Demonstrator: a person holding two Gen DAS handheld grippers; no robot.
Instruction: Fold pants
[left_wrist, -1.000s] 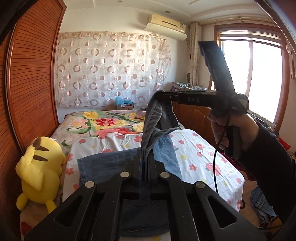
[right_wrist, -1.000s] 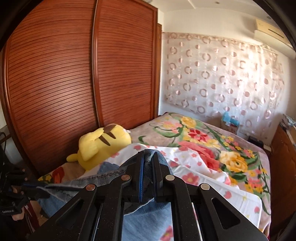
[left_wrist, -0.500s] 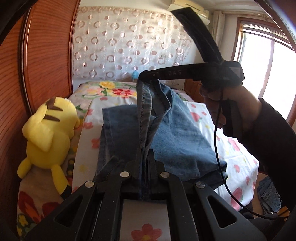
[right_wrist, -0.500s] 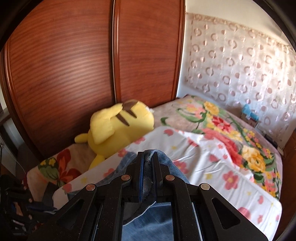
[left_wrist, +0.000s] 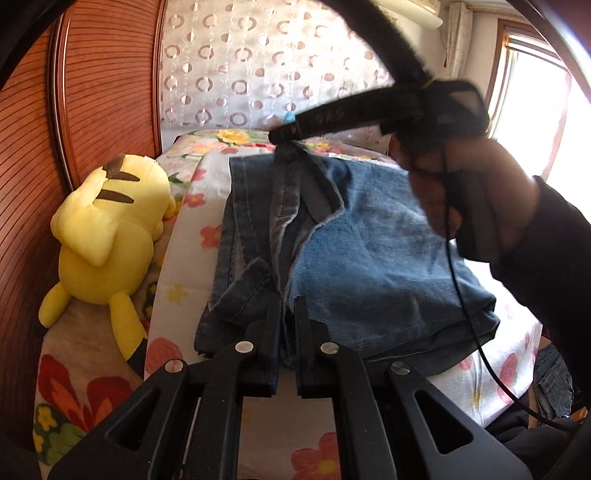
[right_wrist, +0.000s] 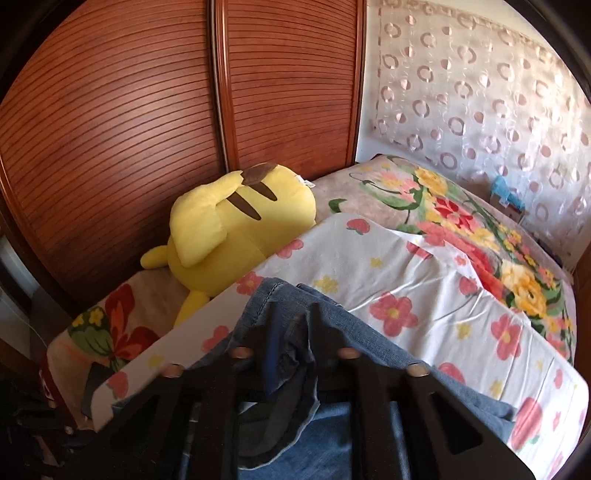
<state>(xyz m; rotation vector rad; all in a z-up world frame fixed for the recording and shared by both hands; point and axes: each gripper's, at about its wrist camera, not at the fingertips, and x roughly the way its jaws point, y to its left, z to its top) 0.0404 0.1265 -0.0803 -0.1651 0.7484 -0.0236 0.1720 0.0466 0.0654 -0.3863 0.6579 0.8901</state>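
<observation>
- While the folded jeans (left_wrist: 373, 266) settle onto the white flowered sheet (left_wrist: 184, 266) on the bed, we judge that we are at the laying-down step of a fold: the top layer is draped over the lower one, and only the end we hold is off the stack.
- Most of the denim lies flat in a stacked block near the bed's near edge, with a ridge of hem and seam running up the middle between our two grippers.
- We hold the near end of that ridge in the left gripper (left_wrist: 284, 332); its jaws are clamped tight on the denim, with cloth bunched between the pads.
- We see the right gripper (right_wrist: 291, 332) at the far end of the ridge; its jaws have just been opening and now stand partly apart, with a fold of denim hanging loosely between them, not pressed, so we read it as letting go.
- Next, in our judgement, we need to release the left end too, draw both grippers clear without dragging the cloth, and smooth the ridge flat so the edges line up.
- Beside the sheet, well apart from the jeans, a yellow plush toy (left_wrist: 107, 236) lies against the wooden wardrobe (right_wrist: 147, 110).
</observation>
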